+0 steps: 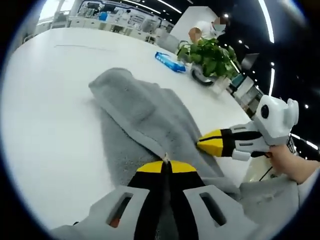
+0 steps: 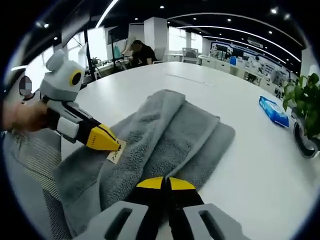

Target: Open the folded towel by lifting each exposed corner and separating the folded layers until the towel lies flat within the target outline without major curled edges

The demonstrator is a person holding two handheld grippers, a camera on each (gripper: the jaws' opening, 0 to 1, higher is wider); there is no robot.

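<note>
In the left gripper view, at the bottom middle of the frame, we see our left gripper (image 1: 166, 162) with its grey body and yellow and black tips. Its two jaws are pressed tight together, and a small bit of cloth edge sticks up right at the tips, so it is pinching the soft grey folded towel (image 1: 142, 112). Just to the right, in the middle right of the frame, the right gripper (image 1: 200, 142) comes in with its yellow tips closed on a fold of the same towel. A hand (image 1: 287, 162) holds that tool at the right edge. The towel runs from the bottom middle up to the upper left, with a thick rolled fold on top of a flatter layer, and it lies on the big white table (image 1: 55, 125). Farther off, in the upper right, a blue flat packet (image 1: 170, 62) rests on the table, and beside it sits a leafy green plant in a pot (image 1: 210, 59). In the right gripper view, our right gripper (image 2: 164, 180) is at the bottom middle, jaws shut tight with towel (image 2: 170, 135) at the tips. At the middle left, the left gripper (image 2: 116, 146) nips the towel edge next to a small pale tag (image 2: 115, 153). The towel is bunched in long folds across the middle of the frame. The blue packet (image 2: 274, 111) lies at the far right. Far away, at the top left, a person in dark clothes (image 2: 140, 52) leans over a desk.
</note>
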